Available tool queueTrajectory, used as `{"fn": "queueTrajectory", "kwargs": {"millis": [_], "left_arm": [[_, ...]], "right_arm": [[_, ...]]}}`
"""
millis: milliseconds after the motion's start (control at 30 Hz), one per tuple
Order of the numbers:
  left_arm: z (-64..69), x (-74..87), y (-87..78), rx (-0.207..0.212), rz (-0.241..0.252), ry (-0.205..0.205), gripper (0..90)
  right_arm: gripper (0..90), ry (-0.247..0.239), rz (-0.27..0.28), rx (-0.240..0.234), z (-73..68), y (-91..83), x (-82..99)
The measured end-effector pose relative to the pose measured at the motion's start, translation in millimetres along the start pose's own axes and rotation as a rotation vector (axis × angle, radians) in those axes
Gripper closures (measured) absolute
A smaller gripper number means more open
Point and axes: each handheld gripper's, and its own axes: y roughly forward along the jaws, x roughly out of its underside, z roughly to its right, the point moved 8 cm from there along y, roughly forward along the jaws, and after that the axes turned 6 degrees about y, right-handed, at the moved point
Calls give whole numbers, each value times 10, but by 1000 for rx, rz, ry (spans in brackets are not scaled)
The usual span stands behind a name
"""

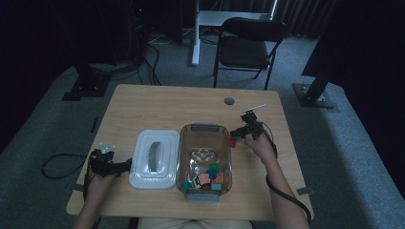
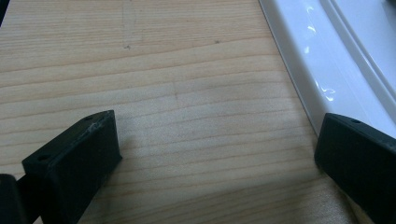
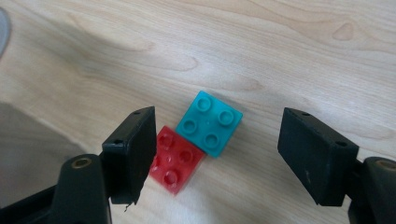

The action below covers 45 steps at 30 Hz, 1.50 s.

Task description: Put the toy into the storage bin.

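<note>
A red brick (image 3: 175, 164) and a teal brick (image 3: 210, 122) lie corner to corner on the wooden table (image 3: 261, 42). My right gripper (image 3: 217, 154) stands open just above them, its left pad close beside the red brick and its right pad well clear of both. In the high view the right gripper (image 1: 237, 136) is just right of the clear container (image 1: 205, 128), with the red brick (image 1: 233, 141) at its tip. The left gripper (image 2: 215, 158) is open over bare wood, nothing between its jaws. It rests at the table's left front (image 1: 119, 167), beside the white lid (image 1: 154, 160).
The clear container holds several coloured bricks (image 1: 210, 177) at its near end. The white lid (image 2: 336, 56) lies flat left of it. A cable hole (image 1: 229, 101) sits in the table's far part, and a folding chair (image 1: 246, 45) stands beyond the table.
</note>
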Motion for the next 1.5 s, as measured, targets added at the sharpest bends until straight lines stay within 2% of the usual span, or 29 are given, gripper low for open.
{"fn": "queueTrajectory", "kwargs": {"millis": [200,367,400,467,633,700,833,867,967,1200,1267,1500], "left_arm": [[0,0,0,0,0,0,5],[0,0,0,0,0,0,5],[0,0,0,0,0,0,5],[0,0,0,0,0,0,5],[0,0,0,0,0,0,5],[0,0,0,0,0,0,5],[0,0,0,0,0,0,5],[0,0,0,0,0,0,5],[0,0,0,0,0,0,5],[0,0,0,0,0,-1,5],[0,0,0,0,0,0,5],[0,-1,0,0,0,-1,5]], "right_arm": [[310,30,-25,5,-22,155,19],[387,42,-23,0,-37,204,8],[425,40,-21,-5,-46,203,5],[471,26,-23,8,-49,202,5],[479,17,-57,15,-49,267,52],[521,5,-53,16,-59,277,55],[574,-67,-59,39,-81,279,60],[580,-82,-57,50,-84,271,57],[586,-88,-57,50,-70,233,44],[586,-93,-53,67,74,99,79],[586,-106,-50,82,118,46,115],[586,-139,-54,84,188,-151,359]]}}
